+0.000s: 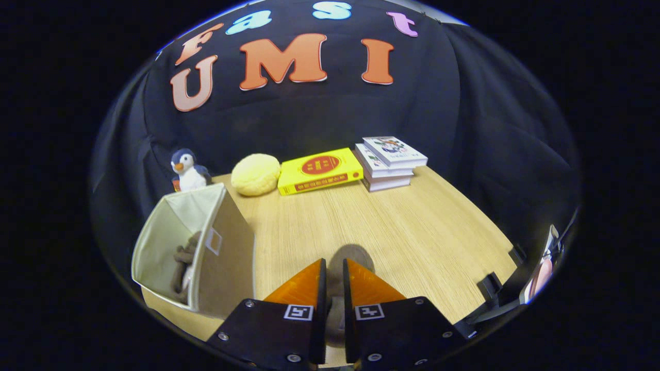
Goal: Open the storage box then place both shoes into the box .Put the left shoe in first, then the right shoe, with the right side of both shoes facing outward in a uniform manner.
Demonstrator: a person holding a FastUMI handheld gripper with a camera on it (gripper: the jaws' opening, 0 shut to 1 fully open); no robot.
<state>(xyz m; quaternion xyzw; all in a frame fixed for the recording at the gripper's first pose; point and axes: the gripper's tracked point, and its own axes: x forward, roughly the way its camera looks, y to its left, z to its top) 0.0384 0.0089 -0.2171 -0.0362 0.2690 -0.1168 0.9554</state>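
Note:
A beige fabric storage box (227,257) stands open on the wooden table (412,232), to the left of my fingers. Inside it a grey-brown shoe (183,265) leans against the box's right wall. My gripper (334,265) hangs low over the table with its fingers nearly together. Both fingers press on a second grey-brown shoe (352,256), which pokes out just beyond the fingertips and hangs between them. Most of that shoe is hidden by the fingers, so I cannot tell which way it faces.
Along the back of the table, from left to right, sit a penguin plush toy (186,170) behind the box, a yellow round cushion (256,175), a yellow book (319,171) and a stack of white books (391,162). A dark clamp (490,284) sits at the table's right edge.

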